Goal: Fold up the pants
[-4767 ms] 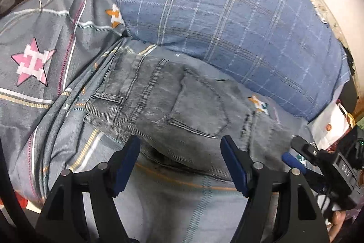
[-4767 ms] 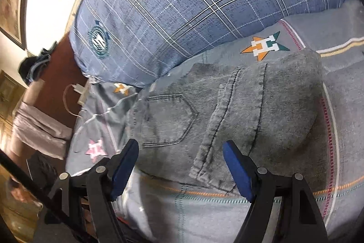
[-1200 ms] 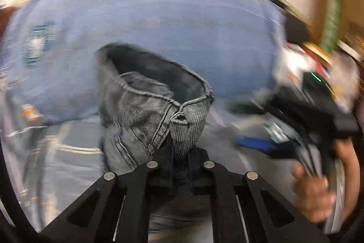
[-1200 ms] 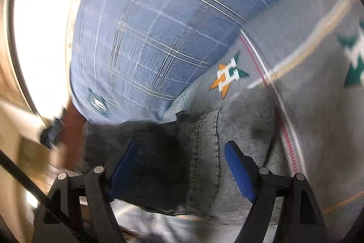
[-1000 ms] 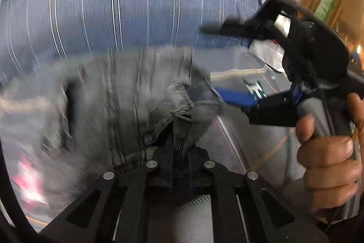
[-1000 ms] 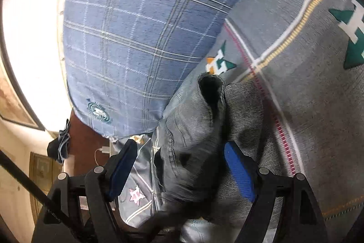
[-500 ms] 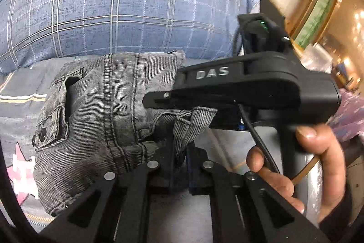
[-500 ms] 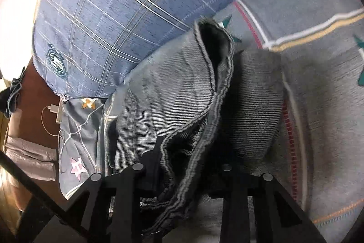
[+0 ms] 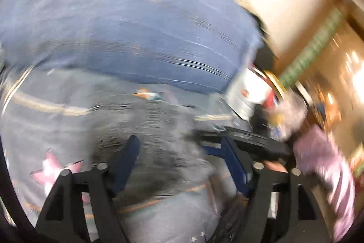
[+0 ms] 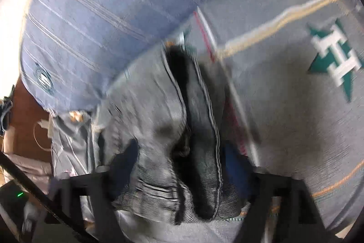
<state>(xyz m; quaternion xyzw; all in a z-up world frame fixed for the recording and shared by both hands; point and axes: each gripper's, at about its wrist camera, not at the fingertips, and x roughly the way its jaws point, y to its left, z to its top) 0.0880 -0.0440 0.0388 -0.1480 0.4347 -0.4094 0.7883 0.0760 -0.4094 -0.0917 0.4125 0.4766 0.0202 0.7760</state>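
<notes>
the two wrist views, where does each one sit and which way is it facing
Left wrist: rides the left gripper, looking forward and down over the grey jeans toward the blue plaid pillow; its own open blue-padded fingers show, with the right gripper's dark body to its right.
Right wrist: rides the right gripper, looking down on the jeans bunched between its open fingers, pillow behind.
Shared: jeans, pillow, grey patterned bedsheet; both blurred.
</notes>
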